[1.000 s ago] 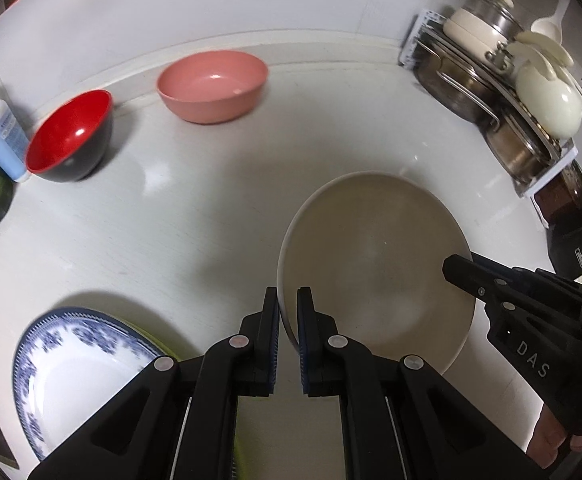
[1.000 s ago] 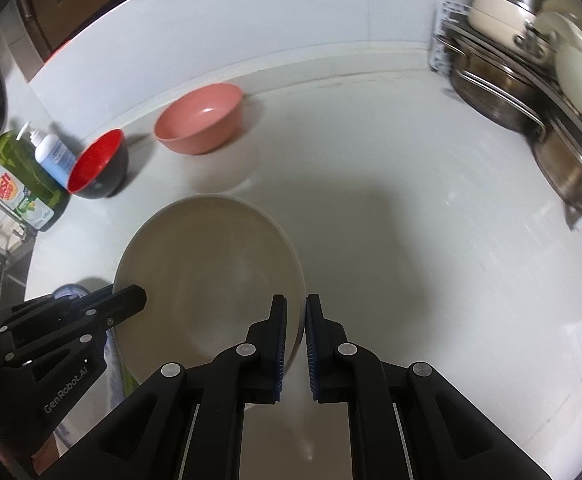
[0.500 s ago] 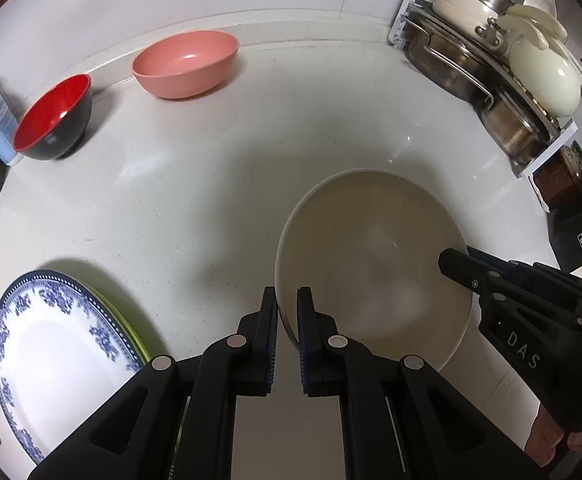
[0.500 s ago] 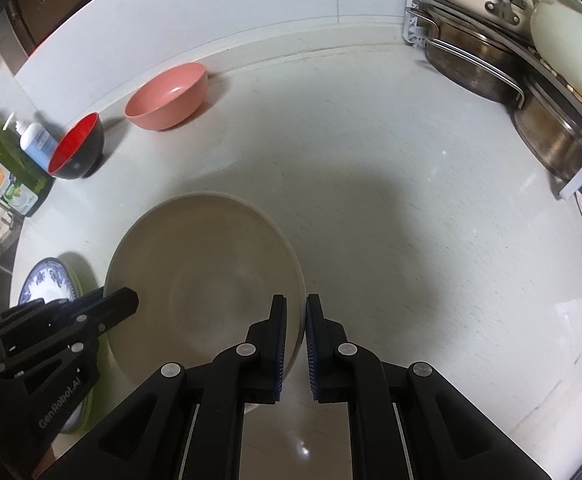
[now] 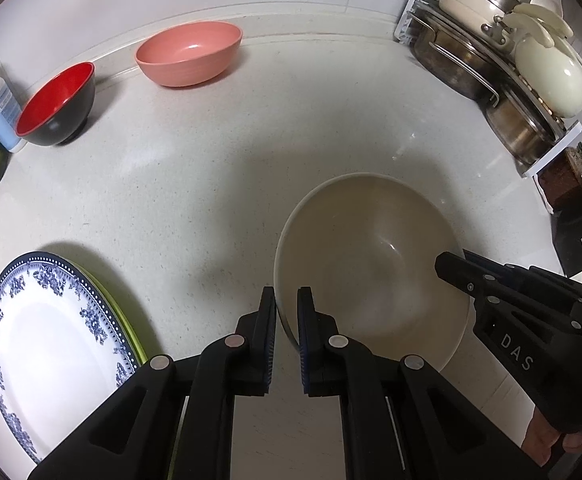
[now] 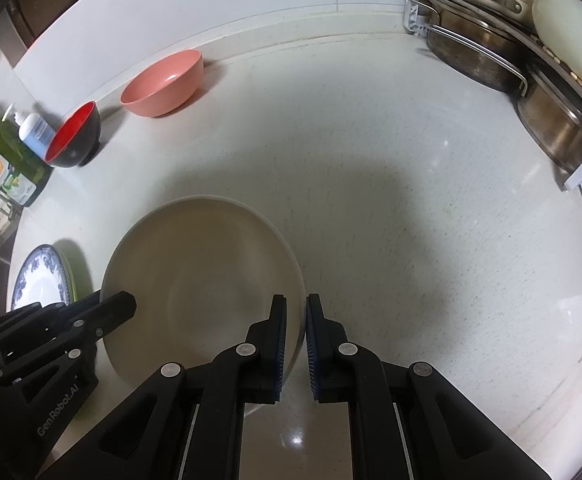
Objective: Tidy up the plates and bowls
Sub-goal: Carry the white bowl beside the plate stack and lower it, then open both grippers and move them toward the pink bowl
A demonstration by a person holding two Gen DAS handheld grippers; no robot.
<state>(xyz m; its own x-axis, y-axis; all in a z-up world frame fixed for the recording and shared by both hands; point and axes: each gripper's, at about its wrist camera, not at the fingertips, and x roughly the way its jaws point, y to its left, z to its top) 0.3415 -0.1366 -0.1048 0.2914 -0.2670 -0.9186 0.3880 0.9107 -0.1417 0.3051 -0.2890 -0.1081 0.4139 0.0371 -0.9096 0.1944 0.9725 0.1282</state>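
Left wrist view: the left gripper (image 5: 287, 312) has its jaws pinched on the left rim of the wide, shallow beige ceramic bowl (image 5: 371, 264), the wall passing between the blue pads. On the opposite rim the right gripper (image 6: 295, 320) is clamped likewise, so the broad bowl is carried level from two sides, not levered from one. Whether it hangs just above the white speckled countertop (image 5: 211, 184) or touches it, I cannot tell for sure. Left of the left jaws lies the blue-and-white patterned plate (image 5: 55, 344), stacked on a green plate (image 5: 131, 340). Far ahead and left stand the red-lined black bowl (image 5: 57, 108) and the pink bowl (image 5: 189, 54), probably the stacking targets. Far right is a rack of steel pots (image 5: 491, 76).
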